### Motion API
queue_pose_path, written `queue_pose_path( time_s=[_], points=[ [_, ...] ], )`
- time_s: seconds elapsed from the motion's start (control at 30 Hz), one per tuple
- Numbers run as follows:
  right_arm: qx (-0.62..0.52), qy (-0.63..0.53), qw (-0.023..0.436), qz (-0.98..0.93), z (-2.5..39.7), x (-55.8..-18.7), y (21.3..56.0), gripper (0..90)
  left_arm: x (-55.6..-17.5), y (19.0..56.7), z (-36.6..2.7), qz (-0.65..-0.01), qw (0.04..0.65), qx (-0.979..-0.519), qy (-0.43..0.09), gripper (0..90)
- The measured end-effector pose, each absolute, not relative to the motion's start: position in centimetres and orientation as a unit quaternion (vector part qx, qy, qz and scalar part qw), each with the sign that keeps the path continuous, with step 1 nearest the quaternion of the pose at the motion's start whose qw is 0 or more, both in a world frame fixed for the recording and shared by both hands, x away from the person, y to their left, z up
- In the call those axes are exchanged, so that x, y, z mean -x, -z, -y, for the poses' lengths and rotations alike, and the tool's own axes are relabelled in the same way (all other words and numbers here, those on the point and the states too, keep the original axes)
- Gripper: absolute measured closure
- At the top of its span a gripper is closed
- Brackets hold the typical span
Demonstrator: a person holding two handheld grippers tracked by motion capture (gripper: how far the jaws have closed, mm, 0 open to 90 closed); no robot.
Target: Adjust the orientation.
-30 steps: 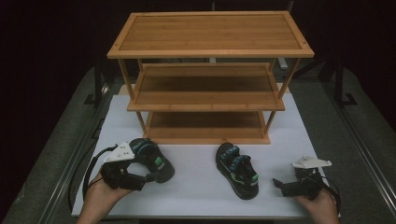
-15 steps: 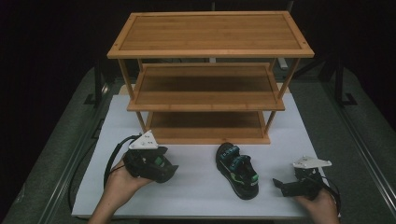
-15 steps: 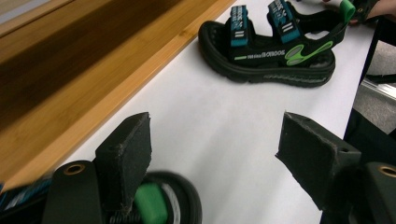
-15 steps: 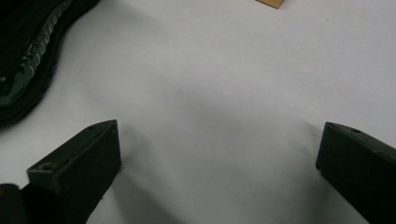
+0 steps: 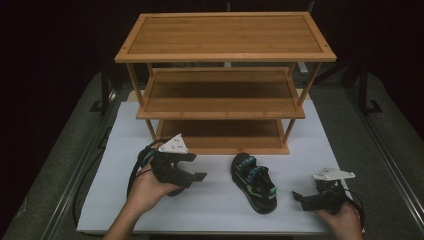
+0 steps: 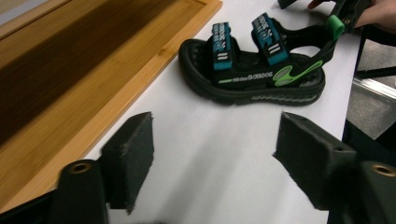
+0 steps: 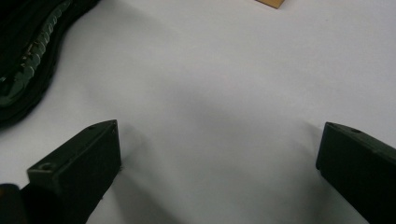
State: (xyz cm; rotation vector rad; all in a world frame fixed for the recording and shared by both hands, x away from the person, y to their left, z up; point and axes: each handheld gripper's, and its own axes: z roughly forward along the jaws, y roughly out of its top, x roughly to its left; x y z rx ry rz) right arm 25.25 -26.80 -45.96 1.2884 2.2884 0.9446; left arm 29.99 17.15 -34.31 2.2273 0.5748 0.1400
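Observation:
A black sandal (image 5: 254, 182) with teal straps and green trim lies on the white mat (image 5: 215, 210) in front of the wooden three-shelf rack (image 5: 225, 35). My left gripper (image 5: 196, 167) hovers to its left, jaws open and pointing at it, nothing between them. In the left gripper view the sandal (image 6: 252, 70) lies ahead of the open gripper (image 6: 215, 140), beside the rack's bottom shelf (image 6: 70, 70). A second dark sandal (image 5: 173, 191) is mostly hidden under my left hand and gripper. My right gripper (image 5: 300, 199) rests open right of the sandal; its view shows the open gripper (image 7: 219, 144) over bare mat and the sandal's sole (image 7: 28, 56).
The rack's three shelves hold nothing. The mat lies on a grey table with metal rails (image 5: 385, 150) along both sides. Cables trail from both grippers toward the front edge. Bare mat lies between the sandal and each gripper.
My left gripper has moved right and forward, over the left sandal, and now points at the middle sandal. The right gripper and the middle sandal have stayed put.

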Motion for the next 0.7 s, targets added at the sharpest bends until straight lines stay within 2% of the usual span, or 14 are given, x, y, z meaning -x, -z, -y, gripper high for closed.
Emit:
queue_pose_path(
  time_s=[0.7],
  points=[
    [-0.455, -0.335, 0.174, -0.807, 26.8, -25.2, 46.0, 0.0, -31.6, 35.3, -9.6, -0.191, 0.393, -0.899, -0.010, 39.8]
  ],
)
